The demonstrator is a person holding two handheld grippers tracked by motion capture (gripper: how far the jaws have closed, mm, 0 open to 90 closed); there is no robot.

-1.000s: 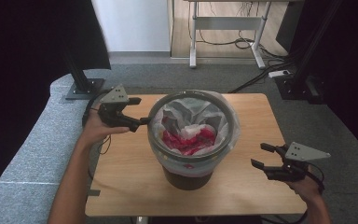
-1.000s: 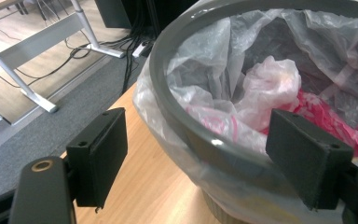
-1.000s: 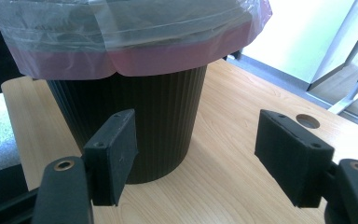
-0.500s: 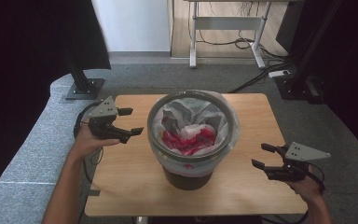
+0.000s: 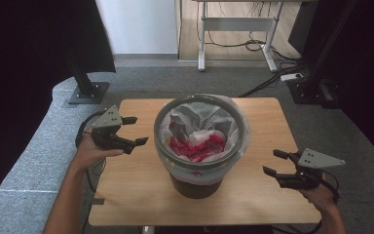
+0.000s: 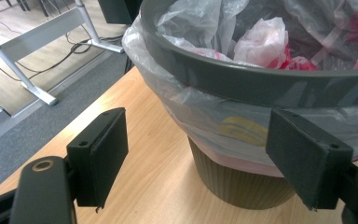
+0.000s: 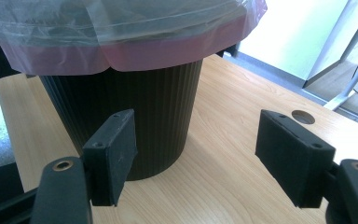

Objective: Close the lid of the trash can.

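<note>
Withdrawn leftward, the left gripper (image 5: 132,131) gapes empty beside the bin (image 5: 202,141).

The bin (image 5: 200,146) is standing in the middle of the worktop (image 5: 126,195) and blocking the straight path between the two tongs. Bare wood is lying open on both sides of it and along the near edge. The left tongs (image 5: 131,130) are hovering just beside the bin's rim (image 6: 242,79), jaws spread, with a narrow gap to the bag (image 6: 205,112) that is hanging over the rim. The right tongs (image 5: 272,163) are sitting well apart from the bin, jaws apart, with free worktop ahead. The bin's mouth is lying open from above, though crumpled plastic (image 5: 195,139) is filling much of the inside.
</note>
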